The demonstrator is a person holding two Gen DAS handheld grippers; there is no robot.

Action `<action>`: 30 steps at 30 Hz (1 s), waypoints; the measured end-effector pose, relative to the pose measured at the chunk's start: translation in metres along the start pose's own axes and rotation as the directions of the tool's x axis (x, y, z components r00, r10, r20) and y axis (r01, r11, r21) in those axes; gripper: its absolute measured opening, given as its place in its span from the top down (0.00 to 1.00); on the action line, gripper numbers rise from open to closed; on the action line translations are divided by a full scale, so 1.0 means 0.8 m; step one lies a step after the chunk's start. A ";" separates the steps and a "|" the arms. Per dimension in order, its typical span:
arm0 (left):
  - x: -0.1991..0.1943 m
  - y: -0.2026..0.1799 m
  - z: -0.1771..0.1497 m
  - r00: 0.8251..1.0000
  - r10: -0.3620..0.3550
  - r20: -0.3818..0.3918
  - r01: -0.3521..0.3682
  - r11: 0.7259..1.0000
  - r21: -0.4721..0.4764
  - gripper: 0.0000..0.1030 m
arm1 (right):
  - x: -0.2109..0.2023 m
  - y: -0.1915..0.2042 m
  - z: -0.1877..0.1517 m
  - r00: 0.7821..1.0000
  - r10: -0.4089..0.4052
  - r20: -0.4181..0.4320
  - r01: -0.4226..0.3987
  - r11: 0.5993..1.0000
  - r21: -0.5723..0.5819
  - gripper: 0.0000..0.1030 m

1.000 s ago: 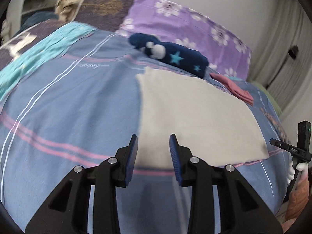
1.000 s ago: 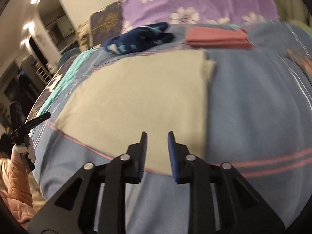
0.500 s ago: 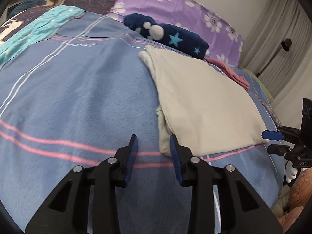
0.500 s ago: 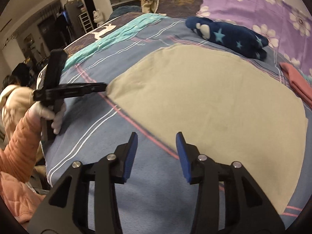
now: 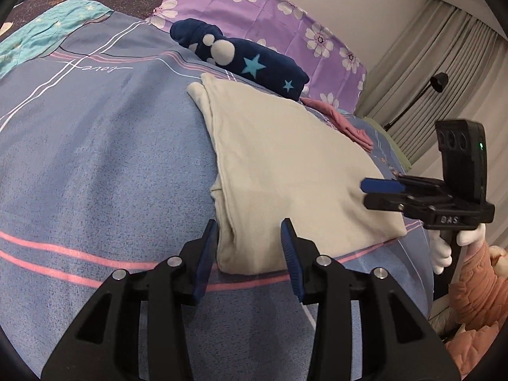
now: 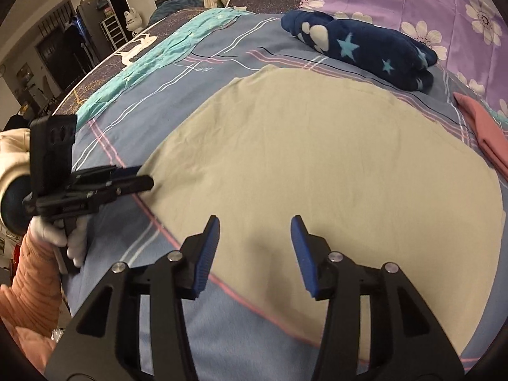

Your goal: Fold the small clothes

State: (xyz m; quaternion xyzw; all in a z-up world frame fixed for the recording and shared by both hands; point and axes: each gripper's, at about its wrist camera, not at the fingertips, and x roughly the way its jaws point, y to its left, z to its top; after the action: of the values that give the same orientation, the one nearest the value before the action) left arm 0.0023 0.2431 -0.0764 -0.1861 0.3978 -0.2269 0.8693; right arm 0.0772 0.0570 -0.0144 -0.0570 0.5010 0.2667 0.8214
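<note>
A: We start at the near edge of the blue bedspread with pink and white stripes [image 5: 95,165]. In the left wrist view our left gripper [image 5: 250,247] points down at the near left corner of the folded cream cotton garment [image 5: 285,171]. Its jaws are opening; the corner's stacked edges show between the blue pads, and the pads do not press on the cloth.

B: Confirmed. In the right wrist view our right gripper [image 6: 255,249] hangs over the garment's [image 6: 317,158] near edge. Its jaws are opening too and grip nothing; cloth lies beneath them, not between them. The left gripper [image 6: 139,177] appears there at the garment's left corner, held by a white-gloved hand [image 6: 63,238] in a quilted pink sleeve [image 6: 28,273].

A: Location of the task item: the cream garment lies flat in the middle of the bedspread, its near edge along a pink stripe.

B: Beyond its far edge lies a rolled navy fleece item with light-blue stars and white spots [image 6: 365,47]. A folded pink cloth [image 6: 482,130] sits at the far right. Behind both rests a purple pillow with white flowers [image 6: 428,3].
</note>
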 end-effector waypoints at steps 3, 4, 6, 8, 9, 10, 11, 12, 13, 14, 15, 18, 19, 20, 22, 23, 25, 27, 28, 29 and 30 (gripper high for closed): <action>-0.002 0.002 -0.004 1.000 -0.012 0.006 0.012 1.000 -0.017 0.59 | 0.023 0.018 0.023 1.000 -0.010 -0.013 0.009 0.999 -0.049 0.53; -0.002 0.003 -0.004 1.000 -0.016 0.007 0.016 1.000 -0.023 0.59 | 0.032 0.025 0.033 1.000 -0.006 -0.018 0.005 0.998 -0.069 0.53; 0.000 0.004 -0.004 1.000 -0.024 0.003 0.024 0.999 -0.033 0.59 | 0.047 0.034 0.053 1.000 0.004 -0.025 -0.006 0.996 -0.089 0.53; 0.000 0.006 -0.004 0.999 -0.032 0.003 0.032 0.999 -0.043 0.59 | 0.065 0.044 0.079 1.000 0.011 -0.030 -0.014 0.995 -0.097 0.53; 0.001 0.006 -0.004 0.999 -0.035 0.004 0.035 0.998 -0.046 0.59 | 0.074 0.051 0.093 1.000 0.003 -0.029 -0.006 0.994 -0.107 0.53; 0.001 0.006 -0.004 0.999 -0.034 0.004 0.034 0.998 -0.047 0.59 | 0.082 0.056 0.106 1.000 -0.009 -0.028 0.006 0.993 -0.119 0.53; 0.001 0.006 -0.004 0.999 -0.032 0.003 0.032 0.998 -0.046 0.59 | 0.091 0.060 0.119 0.999 -0.027 -0.027 0.023 0.991 -0.131 0.52; 0.002 0.004 -0.004 1.000 -0.026 0.001 0.026 0.999 -0.043 0.59 | 0.101 0.064 0.131 0.999 -0.046 -0.028 0.042 0.989 -0.139 0.51; 0.003 0.003 -0.004 1.000 -0.021 0.000 0.020 0.999 -0.039 0.59 | 0.116 0.067 0.147 0.997 -0.070 -0.035 0.064 0.988 -0.143 0.49; 0.003 0.002 -0.004 1.000 -0.014 -0.002 0.013 0.999 -0.033 0.59 | 0.128 0.069 0.159 0.995 -0.090 -0.045 0.083 0.986 -0.144 0.48; 0.004 -0.001 -0.004 1.000 -0.005 -0.003 0.005 1.000 -0.026 0.59 | 0.144 0.071 0.173 0.991 -0.120 -0.060 0.111 0.984 -0.140 0.48; 0.004 -0.004 -0.003 1.000 0.011 -0.008 -0.011 1.000 -0.013 0.59 | 0.182 0.075 0.195 0.975 -0.203 -0.096 0.188 0.971 -0.147 0.47; 0.004 -0.004 -0.002 1.000 0.012 -0.009 -0.012 1.000 -0.012 0.59 | 0.193 0.076 0.199 0.965 -0.241 -0.104 0.223 0.961 -0.161 0.46; 0.004 -0.005 -0.002 1.000 0.014 -0.011 -0.014 1.000 -0.011 0.59 | 0.204 0.076 0.202 0.954 -0.278 -0.111 0.257 0.951 -0.174 0.46; 0.004 -0.004 -0.001 1.000 0.013 -0.012 -0.013 1.000 -0.012 0.59 | 0.216 0.073 0.205 0.946 -0.305 -0.109 0.283 0.942 -0.179 0.46; 0.003 -0.003 0.000 1.000 0.010 -0.012 -0.011 1.000 -0.014 0.59 | 0.217 0.072 0.206 0.948 -0.305 -0.096 0.285 0.942 -0.174 0.49; 0.003 -0.001 0.002 1.000 0.006 -0.016 -0.006 1.000 -0.019 0.59 | 0.215 0.070 0.209 0.947 -0.311 -0.078 0.294 0.940 -0.173 0.86; 0.001 0.000 0.005 1.000 0.019 -0.015 -0.019 1.000 -0.017 0.58 | 0.212 0.064 0.210 0.954 -0.290 -0.079 0.277 0.949 -0.150 0.89; 0.000 0.000 0.006 1.000 0.029 -0.012 -0.029 1.000 -0.012 0.57 | 0.209 0.058 0.211 0.961 -0.266 -0.076 0.256 0.959 -0.123 0.90; -0.002 0.001 0.008 0.999 0.037 -0.011 -0.037 0.999 -0.008 0.53 | 0.204 0.051 0.212 0.970 -0.233 -0.072 0.226 0.970 -0.093 0.90; -0.003 0.002 0.009 0.999 0.043 -0.009 -0.043 0.999 -0.006 0.50 | 0.200 0.044 0.213 0.978 -0.196 -0.070 0.192 0.980 -0.057 0.90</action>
State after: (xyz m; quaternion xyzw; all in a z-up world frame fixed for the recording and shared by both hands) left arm 0.0065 0.2470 -0.0715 -0.1792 0.4065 -0.2076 0.8715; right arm 0.2516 0.2092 -0.0612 -0.1362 0.5168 0.1953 0.8223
